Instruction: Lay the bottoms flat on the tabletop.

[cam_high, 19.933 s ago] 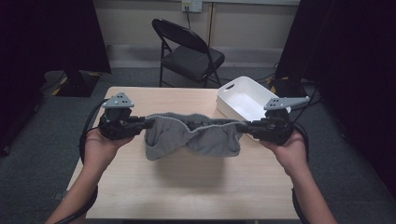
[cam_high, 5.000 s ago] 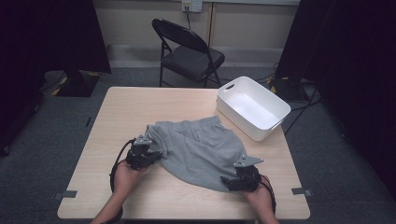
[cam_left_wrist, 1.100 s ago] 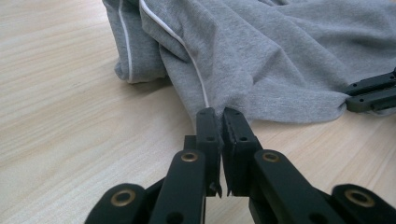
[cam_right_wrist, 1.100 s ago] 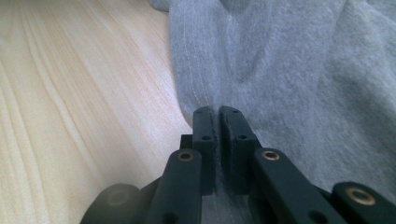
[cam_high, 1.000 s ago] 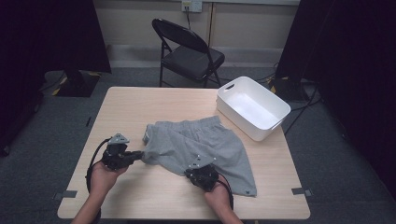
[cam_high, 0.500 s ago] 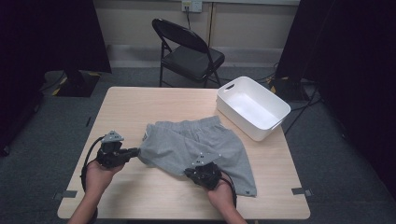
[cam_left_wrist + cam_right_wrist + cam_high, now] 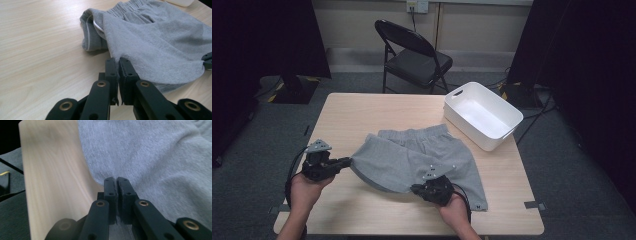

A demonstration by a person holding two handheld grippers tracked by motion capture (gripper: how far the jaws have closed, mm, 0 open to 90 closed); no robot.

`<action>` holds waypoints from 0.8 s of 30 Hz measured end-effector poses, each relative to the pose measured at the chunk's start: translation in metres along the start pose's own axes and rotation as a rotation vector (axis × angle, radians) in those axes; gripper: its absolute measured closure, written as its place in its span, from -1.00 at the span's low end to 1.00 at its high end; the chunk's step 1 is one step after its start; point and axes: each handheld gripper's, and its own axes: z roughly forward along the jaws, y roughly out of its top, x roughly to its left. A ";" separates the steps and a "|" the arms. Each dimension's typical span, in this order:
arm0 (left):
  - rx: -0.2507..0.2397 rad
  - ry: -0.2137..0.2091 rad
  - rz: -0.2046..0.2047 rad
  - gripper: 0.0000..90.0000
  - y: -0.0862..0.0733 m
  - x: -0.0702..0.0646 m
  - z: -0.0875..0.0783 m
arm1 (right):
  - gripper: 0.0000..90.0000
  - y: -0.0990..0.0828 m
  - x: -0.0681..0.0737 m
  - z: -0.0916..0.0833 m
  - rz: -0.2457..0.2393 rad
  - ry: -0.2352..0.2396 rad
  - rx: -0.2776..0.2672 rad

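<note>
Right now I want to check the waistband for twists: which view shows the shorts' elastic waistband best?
The high view: the shorts lie whole there, the waistband along their far edge. The left gripper view catches one gathered end of it, far off. The right gripper view shows plain grey fabric and a seam.

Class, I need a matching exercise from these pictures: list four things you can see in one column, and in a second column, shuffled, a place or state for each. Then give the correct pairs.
Things:
1. grey shorts
2. white bin
3. folding chair
4. left gripper

Places or states:
A. on the floor beyond the table's far edge
B. shut on the cloth's hem at the left
C. spread over the middle of the table, one flap lifted
D. empty, at the table's far right corner

Pairs: 1-C, 2-D, 3-A, 4-B
</note>
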 end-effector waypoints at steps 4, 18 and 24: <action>0.016 0.017 -0.003 0.92 -0.006 0.000 -0.005 | 0.92 0.000 0.007 0.001 -0.019 0.021 0.017; 0.090 0.023 0.012 0.92 -0.036 -0.014 -0.026 | 0.92 -0.008 0.021 0.002 -0.051 0.064 0.079; 0.105 0.014 0.014 0.92 -0.047 -0.020 -0.033 | 0.91 -0.010 0.026 0.001 -0.062 0.066 0.090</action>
